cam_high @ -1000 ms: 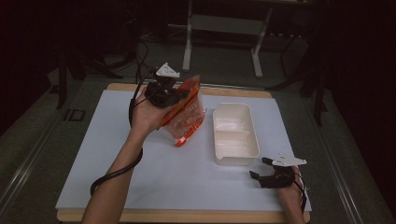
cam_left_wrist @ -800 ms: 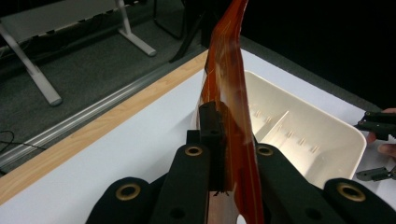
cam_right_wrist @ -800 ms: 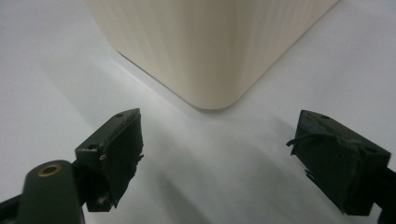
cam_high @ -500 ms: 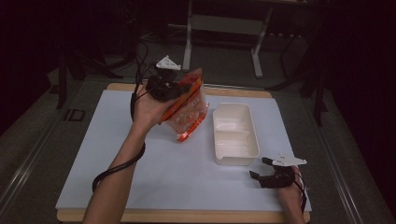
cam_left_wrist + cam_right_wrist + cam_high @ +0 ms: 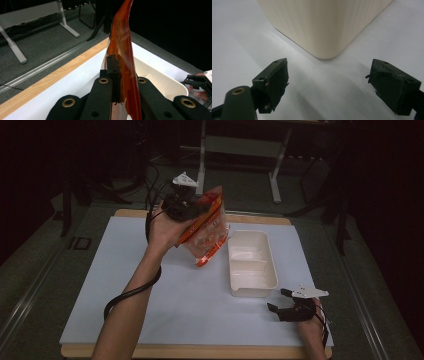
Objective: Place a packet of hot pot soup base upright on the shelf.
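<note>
Orange-edged clear bag (image 5: pixel 206 231) hangs above the white mat (image 5: pixel 125 290), held up off the table by the left gripper (image 5: pixel 192 210), w/ its lower corner just left of the cream tub (image 5: pixel 251 262) & near the tub's rim. In the left gripper view the jaws are clamped tight on the bag's (image 5: pixel 123 57) orange top strip, which stands edge-on between them & rises past the tips; the tub (image 5: pixel 160 80) lies beyond, to the right, w/ the wood table edge (image 5: pixel 57 75) running off left. Left hand (image 5: pixel 162 227) wraps the gripper body, cable (image 5: pixel 132 292) looping down along the forearm. Tub sits on the mat right of centre, long side running away from the person; inside looks bare, can't tell more. Right gripper (image 5: pixel 277 301) rests low on the mat near the tub's front right corner, not touching it. Right gripper view: jaws spread wide apart, nothing between them, tub corner (image 5: pixel 324 27) just ahead.
</note>
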`<state>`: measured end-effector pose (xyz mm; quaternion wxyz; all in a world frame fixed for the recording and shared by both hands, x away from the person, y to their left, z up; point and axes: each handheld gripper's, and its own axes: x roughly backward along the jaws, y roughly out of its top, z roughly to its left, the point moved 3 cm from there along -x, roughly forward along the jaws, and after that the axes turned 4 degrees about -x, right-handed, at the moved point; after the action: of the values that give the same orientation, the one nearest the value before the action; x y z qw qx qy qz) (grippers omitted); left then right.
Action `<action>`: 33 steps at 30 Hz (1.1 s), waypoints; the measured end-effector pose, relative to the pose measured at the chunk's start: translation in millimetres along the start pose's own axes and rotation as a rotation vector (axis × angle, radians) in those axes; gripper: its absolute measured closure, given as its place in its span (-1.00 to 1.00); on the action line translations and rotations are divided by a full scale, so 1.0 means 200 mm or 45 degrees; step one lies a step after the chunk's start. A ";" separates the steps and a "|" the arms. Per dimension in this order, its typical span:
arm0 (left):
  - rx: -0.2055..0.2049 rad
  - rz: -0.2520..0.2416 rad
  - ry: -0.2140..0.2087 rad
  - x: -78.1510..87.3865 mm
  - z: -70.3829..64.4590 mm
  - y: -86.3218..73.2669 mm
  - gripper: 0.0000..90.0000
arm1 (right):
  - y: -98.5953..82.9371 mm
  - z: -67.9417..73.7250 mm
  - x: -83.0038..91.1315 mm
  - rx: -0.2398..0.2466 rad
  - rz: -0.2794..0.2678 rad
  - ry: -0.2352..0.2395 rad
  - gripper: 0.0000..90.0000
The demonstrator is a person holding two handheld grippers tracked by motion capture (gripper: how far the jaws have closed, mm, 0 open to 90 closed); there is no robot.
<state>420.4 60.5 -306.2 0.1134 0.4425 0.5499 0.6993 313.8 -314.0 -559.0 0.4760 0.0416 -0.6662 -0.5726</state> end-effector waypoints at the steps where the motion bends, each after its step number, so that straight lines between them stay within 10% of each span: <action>1: 0.001 0.001 -0.002 0.00 0.00 0.00 1.00 | 0.00 0.00 0.00 0.001 -0.001 -0.001 -0.65; 33: -0.015 -0.004 -0.048 -0.13 -0.05 0.14 1.00 | 0.00 0.00 0.00 0.002 -0.005 0.003 -0.65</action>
<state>438.5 26.4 -294.4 0.1275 0.4540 0.5443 0.6938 313.4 -314.5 -558.6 0.4755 0.0441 -0.6660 -0.5730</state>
